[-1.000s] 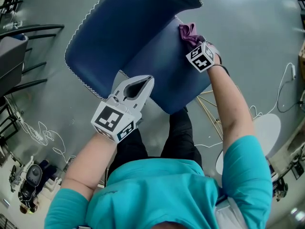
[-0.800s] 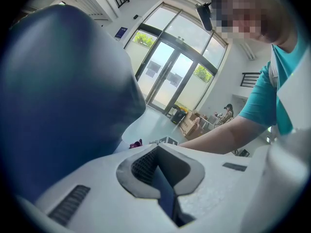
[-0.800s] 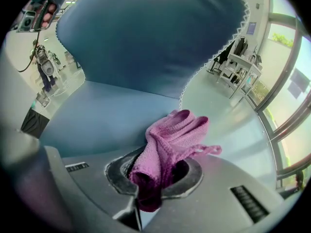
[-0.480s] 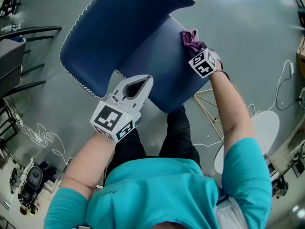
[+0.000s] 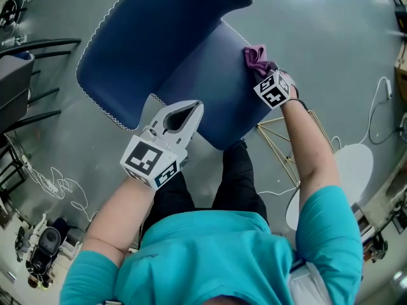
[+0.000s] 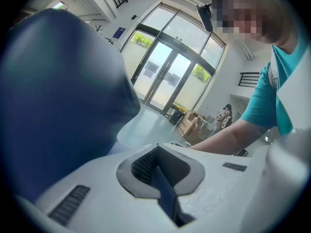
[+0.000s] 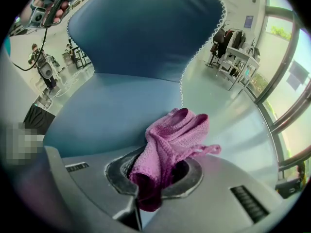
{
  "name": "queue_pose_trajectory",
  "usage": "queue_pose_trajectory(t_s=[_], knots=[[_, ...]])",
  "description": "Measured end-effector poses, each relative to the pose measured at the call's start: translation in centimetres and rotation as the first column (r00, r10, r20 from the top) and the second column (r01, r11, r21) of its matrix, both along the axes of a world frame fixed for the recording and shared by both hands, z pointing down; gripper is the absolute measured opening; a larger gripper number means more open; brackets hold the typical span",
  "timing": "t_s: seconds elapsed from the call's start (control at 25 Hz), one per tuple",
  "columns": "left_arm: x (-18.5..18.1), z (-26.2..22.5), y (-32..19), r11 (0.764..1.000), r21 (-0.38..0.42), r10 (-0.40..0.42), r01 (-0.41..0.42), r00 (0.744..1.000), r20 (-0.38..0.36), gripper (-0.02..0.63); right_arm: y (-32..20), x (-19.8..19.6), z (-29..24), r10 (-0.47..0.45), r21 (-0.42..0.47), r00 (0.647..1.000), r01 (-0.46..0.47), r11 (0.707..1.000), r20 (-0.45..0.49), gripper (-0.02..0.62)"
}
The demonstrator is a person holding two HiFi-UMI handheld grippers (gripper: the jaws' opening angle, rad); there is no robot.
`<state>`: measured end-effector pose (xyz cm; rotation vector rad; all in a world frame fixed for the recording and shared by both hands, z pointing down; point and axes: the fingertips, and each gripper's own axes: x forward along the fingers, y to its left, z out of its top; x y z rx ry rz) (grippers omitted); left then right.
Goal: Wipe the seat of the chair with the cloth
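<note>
1. One wide grey floor (image 5: 331, 24) spreads smooth under both grippers, and glass doors (image 6: 167, 81) stand far beyond the left gripper's nose.
2. Chair (image 5: 146, 43) next: blue and padded, with its back rising straight ahead of the right gripper (image 5: 262, 72).
3. Now the seat (image 5: 203, 94), which runs away to that gripper's left. It reaches toward the left gripper (image 5: 188, 109), sitting at the front edge.
4. Left gripper: jaws drawn together with nothing held, just a sliver of blue showing through the slit.
5. Right gripper: clamped on the pink cloth (image 7: 170, 140). It's plainly the nearer hand and the only one on the job.
6. Cloth: bunched and poking out past the jaw tips, down at the seat's right rim near the back corner. Whether it presses the fabric, I can't quite tell. My read is that the stroke has to sweep leftward from here, across the seat's width.
</note>
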<state>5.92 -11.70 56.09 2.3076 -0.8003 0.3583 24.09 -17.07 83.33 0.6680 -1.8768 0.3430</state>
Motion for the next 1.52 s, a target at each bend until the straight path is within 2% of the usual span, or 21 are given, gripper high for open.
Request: queue_pose_trajectory(t_s=[1.08,1.52], knots=[[1.3,-1.2,1.0,0.999,0.015,0.030,-0.030,1.000,0.003,0.005,6.5,5.3,0.2,0.024,-0.069,0.999,-0.027,0.997,-0.034,0.051],[0.9,-1.4,1.1,1.000,0.020,0.017,-0.017,1.000,-0.002,0.005,9.4,7.6,0.4,0.032,-0.122,0.997,-0.040,0.992,-0.067,0.051]])
